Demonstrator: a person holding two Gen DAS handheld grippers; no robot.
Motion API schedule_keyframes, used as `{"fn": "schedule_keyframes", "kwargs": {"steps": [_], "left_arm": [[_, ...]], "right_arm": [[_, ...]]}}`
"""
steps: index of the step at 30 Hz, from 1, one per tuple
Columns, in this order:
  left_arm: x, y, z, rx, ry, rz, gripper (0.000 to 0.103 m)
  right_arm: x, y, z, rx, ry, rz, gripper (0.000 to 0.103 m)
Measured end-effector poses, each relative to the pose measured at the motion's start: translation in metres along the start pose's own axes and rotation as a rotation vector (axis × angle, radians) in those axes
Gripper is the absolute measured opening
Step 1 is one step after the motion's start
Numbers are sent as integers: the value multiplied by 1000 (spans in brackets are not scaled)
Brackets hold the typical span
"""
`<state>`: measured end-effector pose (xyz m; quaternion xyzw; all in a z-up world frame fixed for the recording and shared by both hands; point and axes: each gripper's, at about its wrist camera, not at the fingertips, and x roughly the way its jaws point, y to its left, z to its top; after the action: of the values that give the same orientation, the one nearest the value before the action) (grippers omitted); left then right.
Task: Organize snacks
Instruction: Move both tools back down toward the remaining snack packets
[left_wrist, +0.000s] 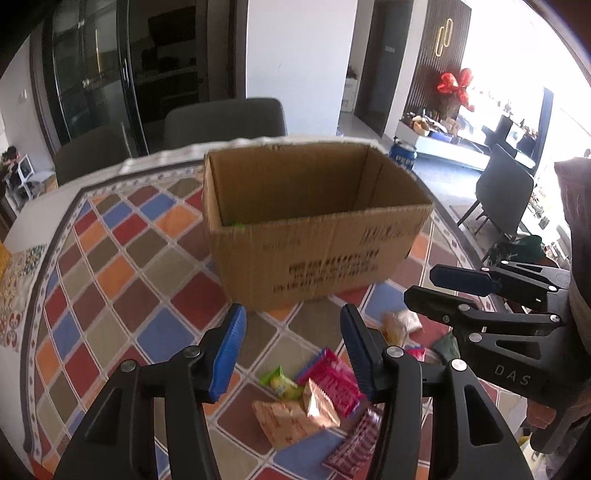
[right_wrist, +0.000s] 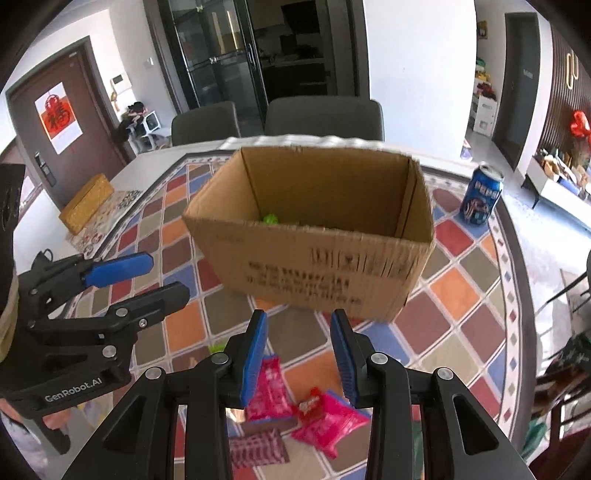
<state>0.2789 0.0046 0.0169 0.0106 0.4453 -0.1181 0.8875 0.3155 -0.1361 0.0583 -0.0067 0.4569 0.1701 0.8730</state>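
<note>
An open brown corrugated cardboard box (right_wrist: 317, 236) stands on the table under a cloth of red, blue, orange and olive diamonds (left_wrist: 110, 258), its top flaps out of the way so that packets can be dropped straight in. Something green already lies at its bottom, so the sorting looks under way rather than fresh. The loose snacks sit in a heap on the cloth just in front of the box, on the near side — handy for both hands to reach without crossing.

The left tongs (left_wrist: 293, 354) hang over that heap with their blue pads spread and nothing between them. Below them lie a small green packet (left_wrist: 280, 382), a bright pink wrapper (left_wrist: 338, 384) and a tan, crinkled foil pouch (left_wrist: 295, 421); the gap would take any one of these. The right tongs (right_wrist: 299, 356) are also apart, a little narrower, and empty. They point down at two pink wrappers (right_wrist: 325, 421) and a dark red patterned bar (right_wrist: 258, 445) beside them.

The packets are thin, glossy and light, and some overlap. I judge a pinch on a free edge the safer grip, since a flat one may slide on the cloth. A blue drinks can (right_wrist: 482, 199) stands well apart, beyond the box's right end.
</note>
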Motion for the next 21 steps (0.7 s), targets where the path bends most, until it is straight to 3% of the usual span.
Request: {"fn": "schedule_keyframes", "kwargs": {"steps": [9, 21], "left_arm": [[32, 11, -28, -40, 129, -9, 52], [70, 15, -49, -45, 239, 22, 52]], "right_arm": [[31, 3, -26, 55, 140, 28, 36], [70, -5, -52, 129, 304, 41, 36]]}}
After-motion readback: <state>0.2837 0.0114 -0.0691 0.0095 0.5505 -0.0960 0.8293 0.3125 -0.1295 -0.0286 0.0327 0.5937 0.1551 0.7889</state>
